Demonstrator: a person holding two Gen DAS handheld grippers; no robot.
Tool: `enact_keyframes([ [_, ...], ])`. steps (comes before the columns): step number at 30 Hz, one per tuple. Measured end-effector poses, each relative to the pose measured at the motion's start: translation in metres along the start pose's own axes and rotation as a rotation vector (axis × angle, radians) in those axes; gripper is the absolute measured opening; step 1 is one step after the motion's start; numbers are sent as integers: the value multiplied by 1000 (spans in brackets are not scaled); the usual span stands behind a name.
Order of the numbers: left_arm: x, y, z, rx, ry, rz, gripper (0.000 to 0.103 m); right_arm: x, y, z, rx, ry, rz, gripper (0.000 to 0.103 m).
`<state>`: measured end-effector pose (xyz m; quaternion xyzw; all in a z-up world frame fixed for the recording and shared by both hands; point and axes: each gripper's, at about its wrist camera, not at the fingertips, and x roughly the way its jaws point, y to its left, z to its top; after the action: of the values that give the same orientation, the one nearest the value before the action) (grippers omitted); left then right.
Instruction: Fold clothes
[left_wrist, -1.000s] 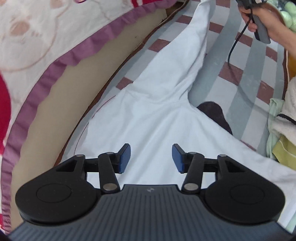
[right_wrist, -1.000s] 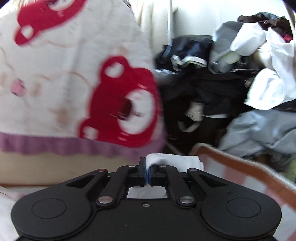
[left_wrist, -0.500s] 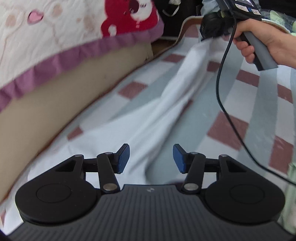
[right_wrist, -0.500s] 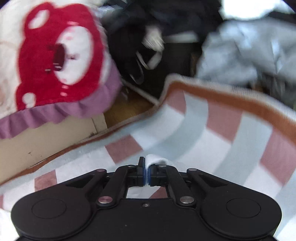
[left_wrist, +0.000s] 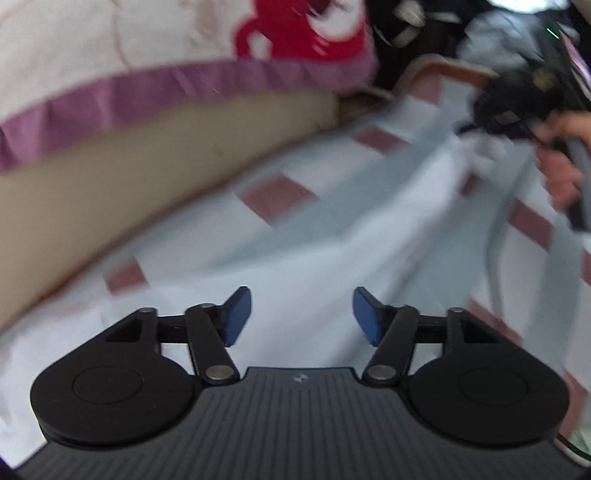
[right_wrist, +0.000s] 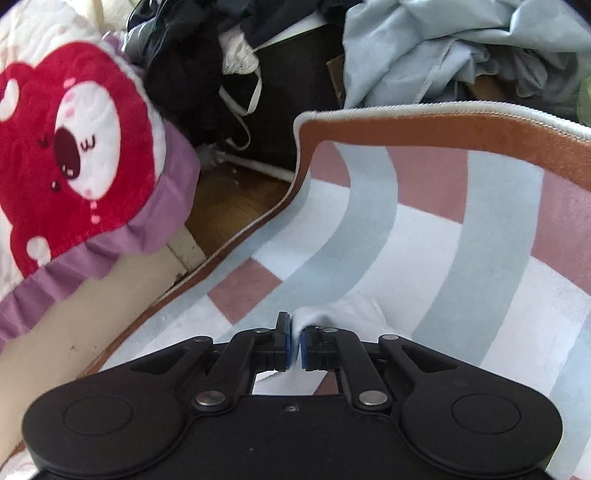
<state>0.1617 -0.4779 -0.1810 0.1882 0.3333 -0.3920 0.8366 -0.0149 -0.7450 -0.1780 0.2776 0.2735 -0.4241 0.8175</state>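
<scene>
Now lowered toward the rug, the right gripper (right_wrist: 294, 341) is clenched on a fold of the white garment (left_wrist: 332, 273); a second ago it held that same fold up high, facing the bear-print blanket (right_wrist: 70, 147) and the heap of clothes (right_wrist: 424, 48) behind. Its wrist view now shows the striped rug (right_wrist: 461, 229) close beneath the pinched cloth — the carried end appears to be nearly laid down. The left gripper (left_wrist: 302, 317) hovers released, jaws wide apart, over the near part of the garment, gripping nothing. In the left wrist view, which is motion-blurred, the garment lies on the rug as a long white band running from under the left gripper toward the right gripper (left_wrist: 517, 107) and the person's hand (left_wrist: 561, 166) at upper right; a second ago it rose as a steep peak, so the cloth has been drawn out flatter. Judged from this, the sleeve or end is being stretched and set down — a spreading step before folding proper. Whether the cloth already touches the rug at the right gripper cannot be told.
</scene>
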Motion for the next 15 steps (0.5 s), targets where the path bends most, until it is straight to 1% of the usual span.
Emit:
enact_keyframes([
  [2,10,15,8,-35,6,31,65,0,2,0,-12,-9,-31,10],
  [4,24,24,14,4,42,137,77,0,4,0,-24,-18,-62,11],
  [5,33,25,15,68,63,198,78,0,5,0,-30,-22,-77,12],
  [6,40,25,15,144,75,226,78,-1,9,0,-46,-24,-93,12],
  [7,46,25,15,207,87,237,78,-1,15,-1,-60,-19,-96,13],
  [8,50,28,15,236,100,214,79,-1,17,-2,-40,-10,-75,18],
  [9,53,33,16,238,120,184,81,-1,18,-3,-12,4,-38,21],
  [10,57,39,17,227,142,154,85,-1,17,-3,29,26,28,29],
  [11,59,45,19,207,159,126,87,0,15,-3,71,48,89,34],
  [13,64,58,18,148,178,76,95,2,10,-2,151,91,173,35],
  [15,67,71,10,75,207,34,96,5,3,-1,215,113,219,35],
])
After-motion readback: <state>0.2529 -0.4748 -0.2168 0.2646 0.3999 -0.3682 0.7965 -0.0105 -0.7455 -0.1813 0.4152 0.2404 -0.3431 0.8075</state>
